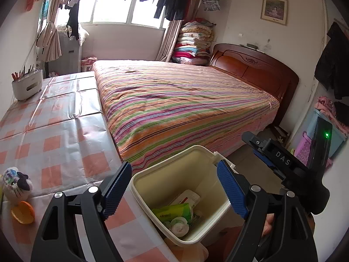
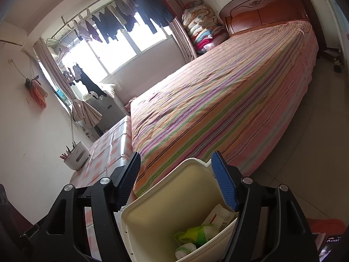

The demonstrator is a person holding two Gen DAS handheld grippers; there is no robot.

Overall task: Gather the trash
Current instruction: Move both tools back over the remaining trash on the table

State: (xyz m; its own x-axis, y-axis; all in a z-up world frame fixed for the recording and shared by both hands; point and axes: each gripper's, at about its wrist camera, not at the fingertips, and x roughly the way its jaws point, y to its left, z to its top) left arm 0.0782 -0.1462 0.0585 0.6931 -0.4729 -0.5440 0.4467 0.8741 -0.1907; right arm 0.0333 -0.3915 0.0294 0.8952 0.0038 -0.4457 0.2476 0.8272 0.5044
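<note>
A cream trash bin [image 1: 197, 148] hangs beside the table edge, its mouth open toward me. Inside lie a green tissue packet [image 1: 172, 212], a white crumpled wad [image 1: 180, 226] and a white box [image 1: 187, 197]. My left gripper [image 1: 174, 166] hovers over the bin's mouth, open, with nothing between its blue pads. In the right wrist view my right gripper [image 2: 176, 155] straddles the bin [image 2: 152, 186], its pads against the two side walls. The green packet [image 2: 194, 235] and wad [image 2: 185, 250] show there too. The right gripper's body [image 1: 283, 159] appears at the bin's right.
A table with a pink checked cloth [image 1: 65, 131] lies left, carrying a small cat toy [image 1: 15, 183], an orange piece [image 1: 23, 212] and a white pen holder [image 1: 27, 85]. A striped bed [image 1: 174, 100] fills the middle. Tiled floor [image 2: 316, 152] runs along the right.
</note>
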